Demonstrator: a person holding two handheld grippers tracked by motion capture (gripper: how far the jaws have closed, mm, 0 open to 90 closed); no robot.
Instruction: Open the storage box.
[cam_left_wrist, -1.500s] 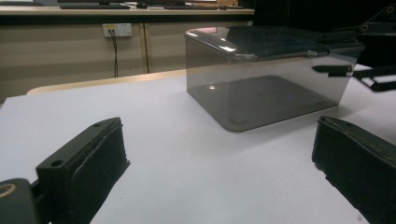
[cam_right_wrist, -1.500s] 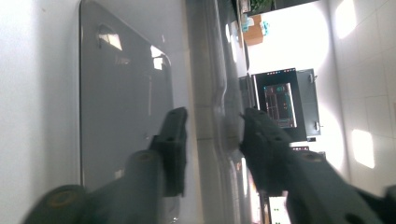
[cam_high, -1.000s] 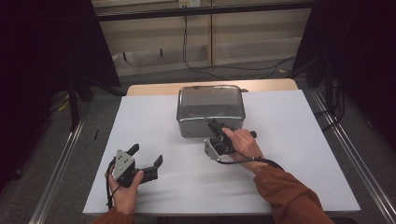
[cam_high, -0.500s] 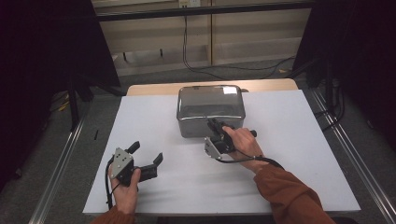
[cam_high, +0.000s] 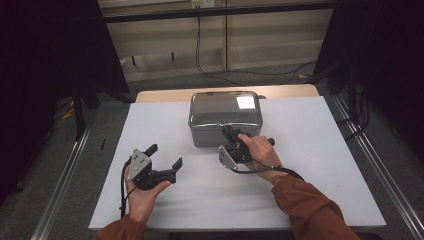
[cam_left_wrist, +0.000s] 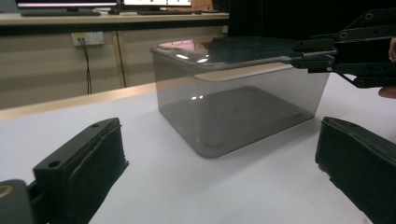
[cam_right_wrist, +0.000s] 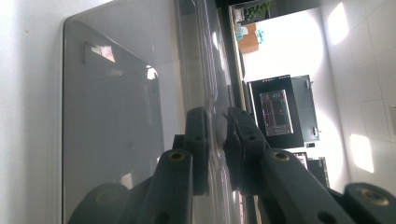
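Observation:
A smoky grey see-through box (cam_high: 225, 120) with a flat lid (cam_high: 226, 105) stands at the far middle of the white table top (cam_high: 310, 150). My right gripper (cam_high: 230, 136) reaches its near side, turned on edge, and is shut on the lid's rim (cam_right_wrist: 212, 100), one jaw on each face. From the left gripper view the same box (cam_left_wrist: 233, 112) stands ahead, and the right gripper (cam_left_wrist: 299, 58) pinches the lid edge at its right. My left gripper (cam_high: 165, 155) is held low over the table at the front left, open with nothing between its pads (cam_left_wrist: 88, 154).
The table's wooden far edge (cam_high: 165, 95) shows behind the box. Metal rails run along the floor at the left (cam_high: 65, 180) and the right (cam_high: 380, 165). Cables (cam_high: 220, 72) lie on the floor beyond the table. White table top stretches on both sides of the box.
My left gripper has drifted a little up and away from the table's front edge, still open. The right gripper and the box have stayed put.

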